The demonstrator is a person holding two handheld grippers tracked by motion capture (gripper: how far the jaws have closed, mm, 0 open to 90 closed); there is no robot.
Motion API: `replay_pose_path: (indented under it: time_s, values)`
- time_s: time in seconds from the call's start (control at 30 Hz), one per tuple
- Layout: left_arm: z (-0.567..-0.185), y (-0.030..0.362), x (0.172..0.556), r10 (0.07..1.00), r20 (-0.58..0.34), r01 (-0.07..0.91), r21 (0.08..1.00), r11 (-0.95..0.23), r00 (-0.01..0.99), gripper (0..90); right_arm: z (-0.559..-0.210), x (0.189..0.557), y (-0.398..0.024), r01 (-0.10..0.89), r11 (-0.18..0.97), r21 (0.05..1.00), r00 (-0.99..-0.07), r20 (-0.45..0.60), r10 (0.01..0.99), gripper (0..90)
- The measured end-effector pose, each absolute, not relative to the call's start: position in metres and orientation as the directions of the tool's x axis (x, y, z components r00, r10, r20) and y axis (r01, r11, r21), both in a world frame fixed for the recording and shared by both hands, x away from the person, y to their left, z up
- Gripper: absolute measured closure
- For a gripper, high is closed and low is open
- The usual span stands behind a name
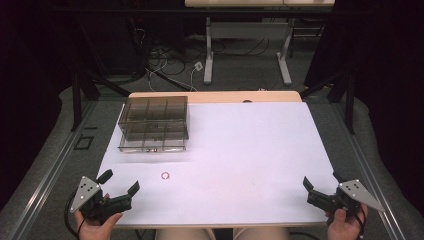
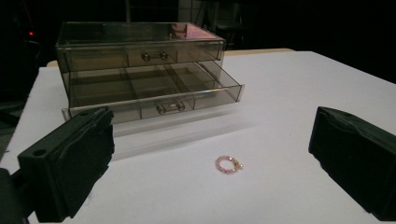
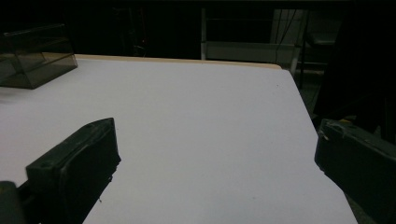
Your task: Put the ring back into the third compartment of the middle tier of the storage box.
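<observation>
Left gripper (image 1: 120,182) at the lower left of the high view, jaws spread wide and empty; the small beaded ring (image 1: 165,175) lies on the white table (image 1: 250,150) just right of it, below the smoked two-drawer organizer (image 1: 154,123), whose lower drawer stands pulled out. Right gripper (image 1: 320,186) at the lower right, jaws likewise wide apart and holding nothing.
</observation>
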State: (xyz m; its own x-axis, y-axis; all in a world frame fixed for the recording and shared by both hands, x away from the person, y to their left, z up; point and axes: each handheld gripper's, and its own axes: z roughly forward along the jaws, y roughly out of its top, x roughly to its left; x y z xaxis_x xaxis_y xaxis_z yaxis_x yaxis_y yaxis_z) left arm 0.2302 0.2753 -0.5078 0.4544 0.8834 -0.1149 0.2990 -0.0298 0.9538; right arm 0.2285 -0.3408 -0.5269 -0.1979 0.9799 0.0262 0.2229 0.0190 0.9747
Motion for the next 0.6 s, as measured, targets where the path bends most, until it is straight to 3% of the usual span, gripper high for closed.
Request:
replay_pose_path:
  time_s: [0.3, 0.47, 0.6]
  values:
    - [-0.505, 0.266, 0.227, 0.880, -0.088, 0.283, 0.958, -0.054, 0.467, 0.9, -0.532, 0.228, -0.328, 0.202, 0.062, 0.977, -0.227, -0.014, 0.974, 0.0]
    - [-0.505, 0.266, 0.228, 0.883, -0.136, 0.297, 0.955, -0.004, 0.450, 1.8, -0.534, 0.229, -0.325, 0.209, 0.059, 0.976, -0.223, -0.011, 0.975, 0.0]
    - [-0.503, 0.268, 0.231, 0.883, -0.173, 0.323, 0.946, 0.026, 0.437, 8.2, -0.535, 0.230, -0.326, 0.215, 0.060, 0.975, -0.225, -0.010, 0.974, 0.0]
